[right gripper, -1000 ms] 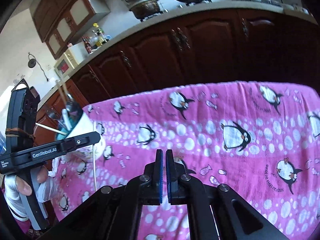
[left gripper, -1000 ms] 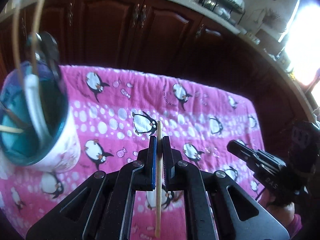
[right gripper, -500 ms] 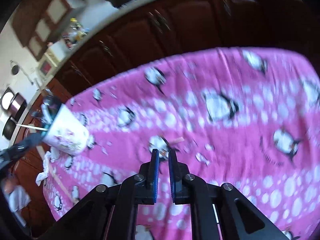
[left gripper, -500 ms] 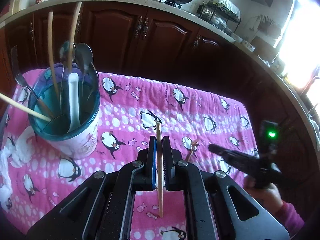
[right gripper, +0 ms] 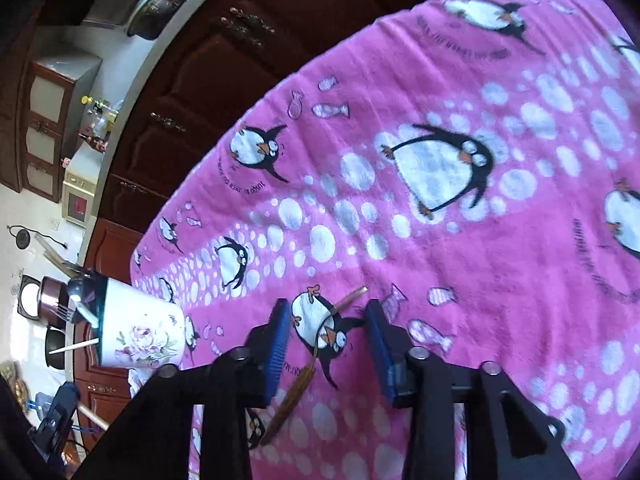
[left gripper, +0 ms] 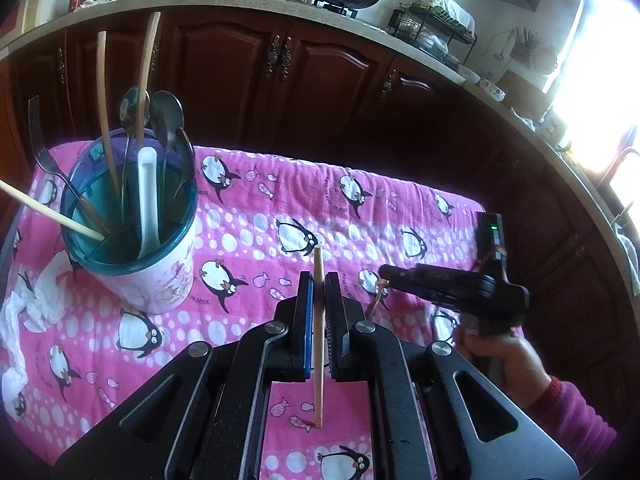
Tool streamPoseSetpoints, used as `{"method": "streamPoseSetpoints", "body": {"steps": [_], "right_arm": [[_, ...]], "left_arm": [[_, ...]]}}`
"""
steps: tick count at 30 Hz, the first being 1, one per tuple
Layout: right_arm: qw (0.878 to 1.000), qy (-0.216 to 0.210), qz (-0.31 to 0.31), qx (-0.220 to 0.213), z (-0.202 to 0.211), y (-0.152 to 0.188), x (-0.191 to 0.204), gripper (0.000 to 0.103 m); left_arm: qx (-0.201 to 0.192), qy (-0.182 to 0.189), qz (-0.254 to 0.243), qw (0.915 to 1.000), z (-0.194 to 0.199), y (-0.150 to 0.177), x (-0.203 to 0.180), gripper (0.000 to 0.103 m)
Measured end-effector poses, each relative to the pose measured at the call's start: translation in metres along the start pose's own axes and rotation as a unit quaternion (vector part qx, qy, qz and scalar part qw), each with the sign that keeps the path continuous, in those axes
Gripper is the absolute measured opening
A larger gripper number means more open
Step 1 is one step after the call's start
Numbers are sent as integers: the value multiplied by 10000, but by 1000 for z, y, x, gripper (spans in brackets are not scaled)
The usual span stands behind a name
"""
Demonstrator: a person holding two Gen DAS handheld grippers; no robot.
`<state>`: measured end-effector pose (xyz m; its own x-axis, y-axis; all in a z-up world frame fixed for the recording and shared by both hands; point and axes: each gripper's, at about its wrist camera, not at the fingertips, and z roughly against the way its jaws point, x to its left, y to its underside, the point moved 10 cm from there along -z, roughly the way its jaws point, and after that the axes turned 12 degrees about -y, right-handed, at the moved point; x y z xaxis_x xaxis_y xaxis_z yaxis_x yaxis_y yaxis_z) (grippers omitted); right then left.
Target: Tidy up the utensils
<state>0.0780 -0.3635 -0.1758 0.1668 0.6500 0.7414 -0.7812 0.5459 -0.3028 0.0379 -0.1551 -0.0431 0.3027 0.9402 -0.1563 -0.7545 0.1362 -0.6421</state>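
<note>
Left gripper (left gripper: 316,312) is clamped on a wooden chopstick (left gripper: 318,336), gripped around mid-length, stick running straight along the jaws with its far tip poking out ahead. Over to the right gripper (right gripper: 326,344): jaws spread wide, hanging low over the pink penguin cloth (right gripper: 480,240), straddling a small brown spoon (right gripper: 316,348) that lies flat on the fabric between the pads, touching neither as far as I can tell. Out to the left stands the floral utensil holder (left gripper: 132,240) with its teal rim, already bristling with spoons, a fork and long wooden sticks.

So the right side looks set for a pick. To do it well, I'd say: drop the pads until they brush the cloth, square them across the thin handle rather than the bowl end, and close slowly, because a flat utensil on soft fabric can skate or tip. The chopstick should go in tip-down through a gap, clear of the standing handles.
</note>
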Motion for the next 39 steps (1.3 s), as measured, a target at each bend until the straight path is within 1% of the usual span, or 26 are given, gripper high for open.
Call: {"method": "streamPoseSetpoints", "body": {"steps": [2,3,5,8,11,16,21,23,26,29,30,31,33,34,37,39], "right_arm": [[10000,72,40,-39,-5,-2,-1,16],[10000,40,52,-54,-8,-2,0,16],[9999,-19,141,-96,-5,-2,3,9],[9980,-142,577,-208,11,2,25,6],[9950,-206,945,-264,26,7,45,4],[9901,-460,1270,-378,51,15,78,2],[9839,-741,1546,-499,66,15,116,2],[9805,-795,1718,-526,69,15,132,2],[9773,-785,1881,-579,72,14,144,1],[9794,-624,1867,-460,63,13,139,1],[9811,-494,1824,-413,57,12,132,2],[9822,-302,1829,-316,47,12,122,6],[9830,45,1832,-116,29,14,102,26],[9834,220,1800,-17,19,15,89,26],[9845,547,1646,242,-6,18,60,26],[9840,608,1649,296,-18,16,53,26]], "left_arm": [[-16,24,-11,10000,2,1,-2,4],[-24,25,-18,10000,3,1,-2,4],[-43,34,-24,10000,7,2,-1,4],[-65,57,56,9999,14,1,6,4],[-94,80,152,9998,21,0,13,4],[-235,97,246,9994,42,-5,26,4],[-454,67,319,9984,67,-18,40,4],[-533,29,354,9979,75,-23,46,4],[-614,9,428,9972,83,-27,54,4],[-643,3,463,9969,87,-26,59,4],[-632,10,474,9969,87,-26,60,4],[-621,13,482,9969,86,-24,61,4],[-589,10,490,9971,85,-22,63,4],[-574,1,497,9971,84,-22,64,4],[-528,-36,521,9972,81,-19,66,4],[-494,-64,531,9973,78,-20,67,4]]}}
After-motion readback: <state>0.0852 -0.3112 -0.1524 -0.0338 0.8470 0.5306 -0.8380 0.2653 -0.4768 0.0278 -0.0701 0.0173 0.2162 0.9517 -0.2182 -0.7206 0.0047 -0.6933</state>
